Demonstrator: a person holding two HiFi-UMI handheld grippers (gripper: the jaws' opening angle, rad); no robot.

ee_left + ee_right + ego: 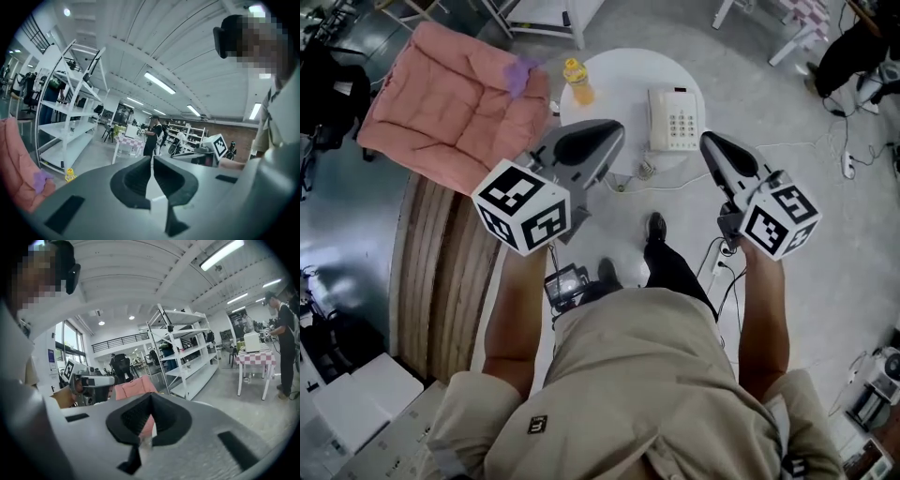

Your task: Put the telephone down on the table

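The telephone (675, 119) sits on the far round surface (619, 80), right of a yellow bottle (577, 82). The left hand-held gripper (612, 128) and right hand-held gripper (709, 141) hang near it, empty, jaws together. The telephone is probably light, rigid plastic with a loose handset, so grip the base's sides.

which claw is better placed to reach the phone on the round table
Right, probably: in the head view the right claw points just beside the telephone; the left claw sits farther off. Both are shut, empty.

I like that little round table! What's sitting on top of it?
A white telephone, a yellow bottle and a small unclear thing sit on the round table. The left gripper covers part of its near edge, hiding anything there.
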